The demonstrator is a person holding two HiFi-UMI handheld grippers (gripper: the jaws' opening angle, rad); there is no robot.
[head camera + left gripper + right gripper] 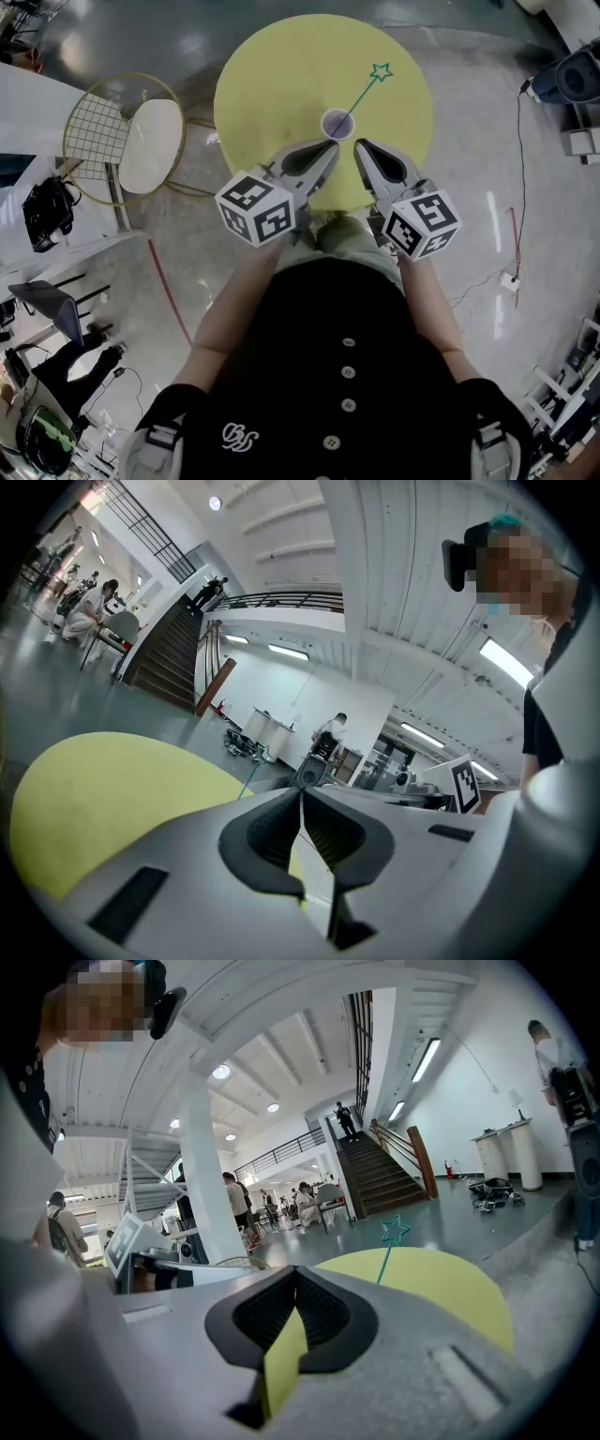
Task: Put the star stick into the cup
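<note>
A round yellow bench (272,84) stands on a glossy grey floor (469,141). One cup (337,124) sits upright near the bench's middle. The green star stick (361,97) stands in the cup and leans toward the far right, its star end above the yellow top.

The left claw (302,799) fills the lower part of the view, its jaws pressed together with nothing between them. Beyond it to the left spreads the round yellow tabletop (94,789). A thin teal stick (248,781) rises just past the jaw's edge. A dark staircase (164,663) climbs far behind.
</note>
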